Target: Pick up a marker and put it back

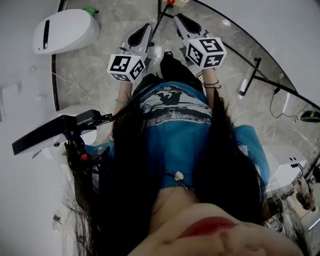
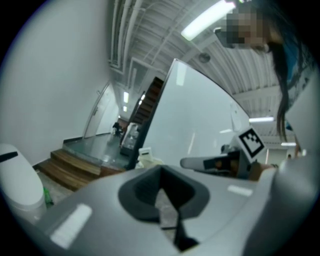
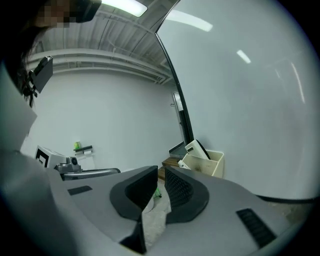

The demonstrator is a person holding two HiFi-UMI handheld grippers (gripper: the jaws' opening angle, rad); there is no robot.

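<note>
A white marker (image 1: 243,87) with a dark cap rests against a black rail by the whiteboard (image 1: 280,30) at the right. A green marker (image 1: 91,10) lies on the floor at the top left. Another green marker (image 3: 82,146) sits on a small wall ledge in the right gripper view. I hold both grippers out in front of my body, above the stone floor. The left gripper (image 1: 145,27) (image 2: 161,172) is shut and holds nothing. The right gripper (image 1: 179,17) (image 3: 161,170) is shut to a thin slit, also with nothing in it. Neither is near a marker.
A white rounded machine (image 1: 65,30) stands at the top left. A black-and-white device on a stand (image 1: 55,130) is close at my left. A cream bin (image 3: 207,160) hangs on the whiteboard. Wooden steps (image 2: 75,167) rise at the far left.
</note>
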